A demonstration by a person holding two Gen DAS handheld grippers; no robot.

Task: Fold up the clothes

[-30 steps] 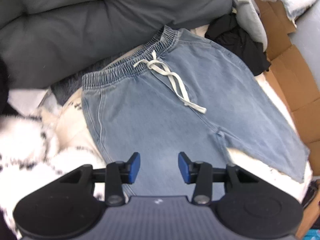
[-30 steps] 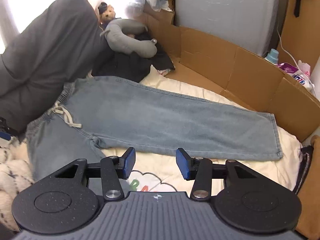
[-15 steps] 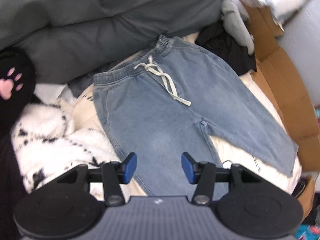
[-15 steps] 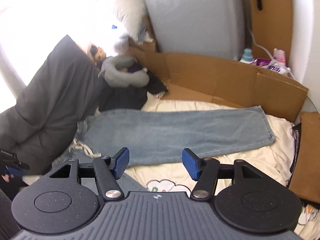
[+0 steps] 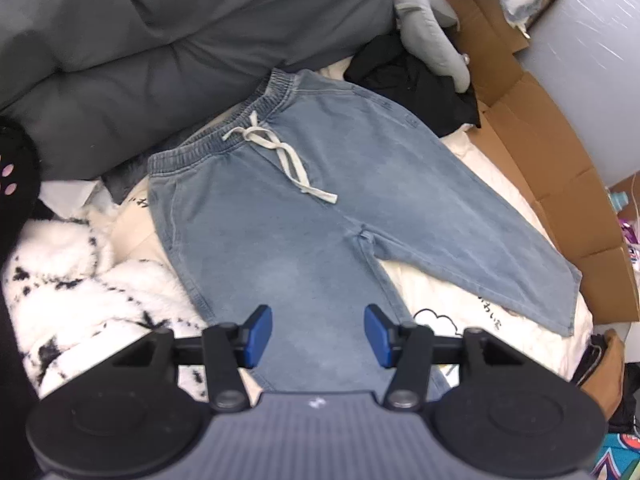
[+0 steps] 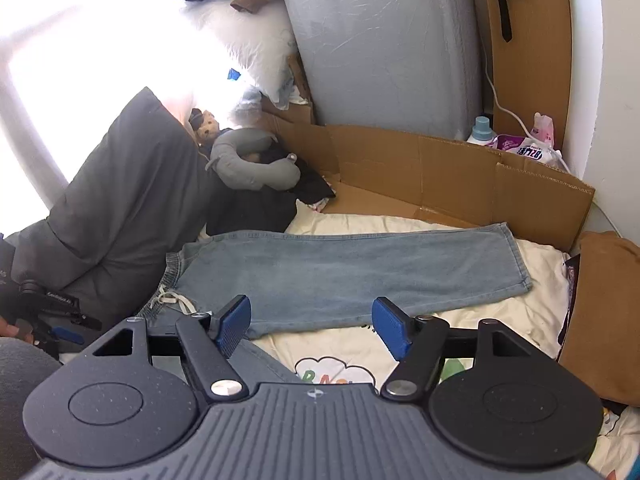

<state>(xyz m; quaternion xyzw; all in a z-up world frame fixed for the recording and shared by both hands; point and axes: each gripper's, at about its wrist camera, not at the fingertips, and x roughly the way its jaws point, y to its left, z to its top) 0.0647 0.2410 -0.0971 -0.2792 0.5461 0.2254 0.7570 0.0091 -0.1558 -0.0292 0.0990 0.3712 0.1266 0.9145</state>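
Light blue denim pants (image 5: 280, 216) lie spread flat on a cream bedsheet (image 5: 436, 296), elastic waistband at the back, white drawstring (image 5: 280, 152) on top, legs splayed apart. My left gripper (image 5: 318, 336) is open and empty, held above the near leg. In the right wrist view the far leg (image 6: 360, 272) stretches to the right. My right gripper (image 6: 312, 328) is open and empty, raised above the sheet in front of that leg.
A grey duvet (image 5: 160, 40) is piled behind the waistband. A black garment (image 5: 408, 76) and grey neck pillow (image 6: 256, 160) lie at the back. Cardboard (image 6: 440, 176) walls the far side. A fluffy black-and-white blanket (image 5: 80, 288) lies left. A brown garment (image 6: 600, 312) lies right.
Both grippers have risen and pulled back from the pants, so more of the room shows. Both stay open; the right one's jaws have opened wider.
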